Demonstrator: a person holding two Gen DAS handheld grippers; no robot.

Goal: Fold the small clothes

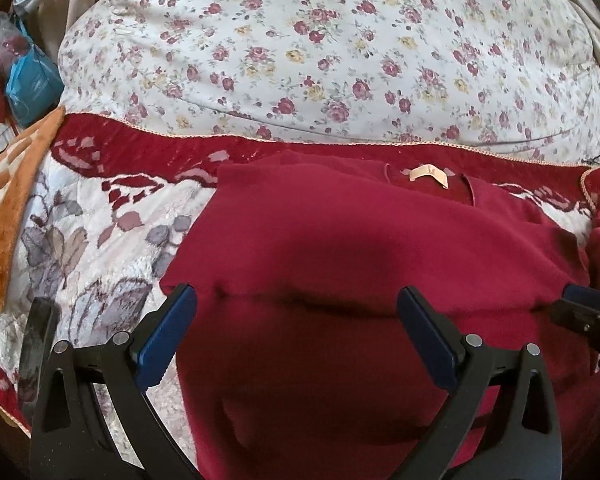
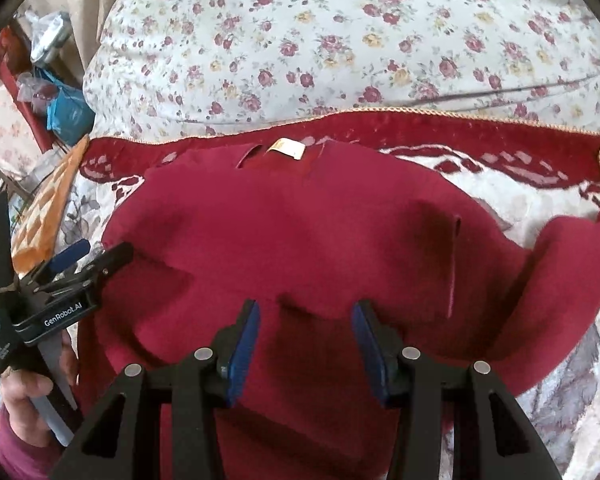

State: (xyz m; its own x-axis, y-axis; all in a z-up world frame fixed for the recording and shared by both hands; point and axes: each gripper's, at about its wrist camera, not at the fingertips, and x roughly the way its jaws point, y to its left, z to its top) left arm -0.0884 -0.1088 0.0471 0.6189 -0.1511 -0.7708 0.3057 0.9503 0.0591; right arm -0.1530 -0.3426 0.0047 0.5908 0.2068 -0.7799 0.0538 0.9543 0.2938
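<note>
Crimson garment point(image 1: 340, 240), a small knit top, lies spread on a bed blanket point(image 1: 100, 216) patterned in cream, grey and dark red, its neckline and pale neck label point(image 1: 428, 176) toward the far side. A fold edge runs across the cloth just ahead of both tools.

Beyond the neckline the blanket's dark red border ends in a corded hem, and a large floral pillow point(image 1: 320, 52) rises right behind it, so little open room remains on that far side. Bare blanket shows to the left of the garment and, in the right wrist view, to its right.

Left gripper point(image 1: 296, 300) hovers over the fold with its blue fingers point(image 1: 168, 336) set wide apart, nothing pressed between them. Right gripper point(image 2: 305, 312) has its fingers point(image 2: 244, 352) at a middling gap over the cloth, the pads not pinching it.

Only the left wrist view shows the orange checked cloth point(image 1: 8, 216) broadly, at the blanket's left edge. Only the right wrist view shows one sleeve point(image 2: 560, 264) trailing off to the right, a vertical seam line in the body, and a person's hand point(image 2: 28, 396) gripping the other tool's handle. Both views catch a blue packet point(image 1: 32, 88) among clutter at far left.
</note>
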